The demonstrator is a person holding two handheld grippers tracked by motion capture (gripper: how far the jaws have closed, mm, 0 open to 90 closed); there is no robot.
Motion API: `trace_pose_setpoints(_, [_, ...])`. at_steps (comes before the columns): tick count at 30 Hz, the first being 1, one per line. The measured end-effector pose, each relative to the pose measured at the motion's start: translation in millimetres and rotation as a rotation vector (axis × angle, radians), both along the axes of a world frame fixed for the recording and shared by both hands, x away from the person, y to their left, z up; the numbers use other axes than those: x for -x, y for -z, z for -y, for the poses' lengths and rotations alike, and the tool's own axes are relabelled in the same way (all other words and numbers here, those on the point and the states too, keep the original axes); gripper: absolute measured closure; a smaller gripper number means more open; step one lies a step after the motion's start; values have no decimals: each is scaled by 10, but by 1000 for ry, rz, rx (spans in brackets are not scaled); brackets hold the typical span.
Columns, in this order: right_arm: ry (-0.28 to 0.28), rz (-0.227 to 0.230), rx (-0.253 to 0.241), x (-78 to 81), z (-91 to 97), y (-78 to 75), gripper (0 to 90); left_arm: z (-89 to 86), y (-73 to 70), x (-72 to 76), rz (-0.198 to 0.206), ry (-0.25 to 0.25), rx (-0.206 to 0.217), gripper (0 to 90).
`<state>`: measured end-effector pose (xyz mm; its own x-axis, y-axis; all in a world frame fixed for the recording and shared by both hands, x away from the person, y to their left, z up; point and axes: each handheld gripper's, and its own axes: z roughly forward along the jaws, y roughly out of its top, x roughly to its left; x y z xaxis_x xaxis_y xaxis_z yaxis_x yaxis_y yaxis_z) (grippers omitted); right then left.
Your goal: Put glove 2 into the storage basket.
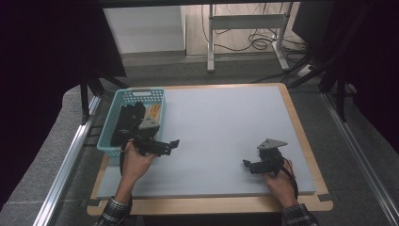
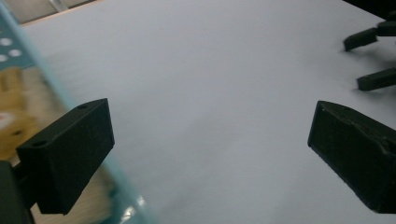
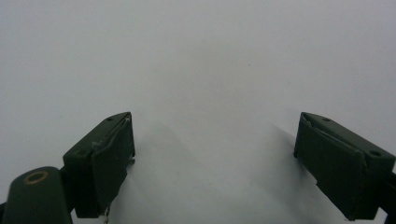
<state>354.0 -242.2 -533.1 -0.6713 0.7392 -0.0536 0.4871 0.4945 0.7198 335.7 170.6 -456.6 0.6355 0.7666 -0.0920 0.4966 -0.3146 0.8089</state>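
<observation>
Basket (image 1: 123, 98): teal, perforated, sits at the bench's (image 1: 226, 127) far-left corner, overhanging the left edge. Dark items plus an orange-and-white box (image 1: 153, 113) lie inside; contents otherwise hard to make out.

Left gripper (image 1: 170, 144): held just beside the basket's near-right corner, above the bench surface, pointing toward the right edge. Fingers (image 2: 70, 154) spread wide, nothing between them. Left gripper view has the basket wall (image 2: 60, 93) blurred behind the left finger, bare grey bench ahead, and the other gripper's finger tips (image 2: 369, 60) far off at top right.

Right gripper (image 1: 248, 165): near the front-right corner of the bench, well apart from the basket, pointing toward the left edge. Grey three-cornered plate (image 1: 271, 143) on top. Fingers (image 3: 109, 158) released, wide gap, bare bench surface between them in the right gripper view.

Person's hands come in from the front edge, plaid sleeves (image 1: 113, 213) at the wrists. Bench surface between the two grippers is plain grey, wooden border around it.
</observation>
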Motion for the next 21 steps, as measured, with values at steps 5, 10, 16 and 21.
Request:
trace_pose_setpoints(5, [0,0,0,0,0,0,120,204,117,57,2,45,7,8])
trace_pose_setpoints(10, [0,0,0,1,0,0,121,392,283,85,-9,86,10,8])
trace_pose_setpoints(16, [0,1,0,1,0,0,120,549,470,114,-23,118,17,8])
trace_pose_setpoints(21, [1,0,-1,2,-1,0,120,640,619,136,-36,137,13,7])
